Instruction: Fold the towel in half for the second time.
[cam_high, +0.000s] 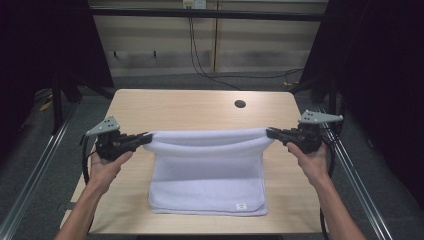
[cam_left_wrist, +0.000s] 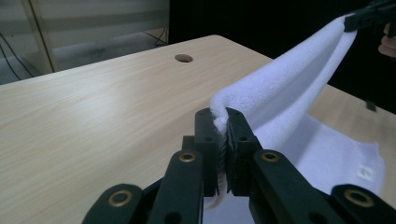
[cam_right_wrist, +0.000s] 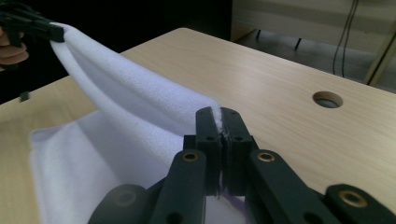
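A: Where is the white towel right now?

B: It is stretched between the two tools above the light wooden desk. Its far edge is lifted and held at both corners, sagging a little in the middle, while the near part lies flat on the desk with a small label at the front right corner.

A: And the left hand-held gripper?

B: Its jaws are pinched narrow on the towel's left corner. In the left gripper view the cloth bulges out just above the two black jaws and runs away to the other tool at the top right.

A: The right hand-held gripper?

B: The same: clamped tight on the right corner. In the right gripper view a thin strip of towel shows between the closed jaws, and the fabric climbs to the far tool at the top left.

A: Anything else on the desk?

B: A round cable hole near the far right, well apart from the towel. A hand grips each tool from below.
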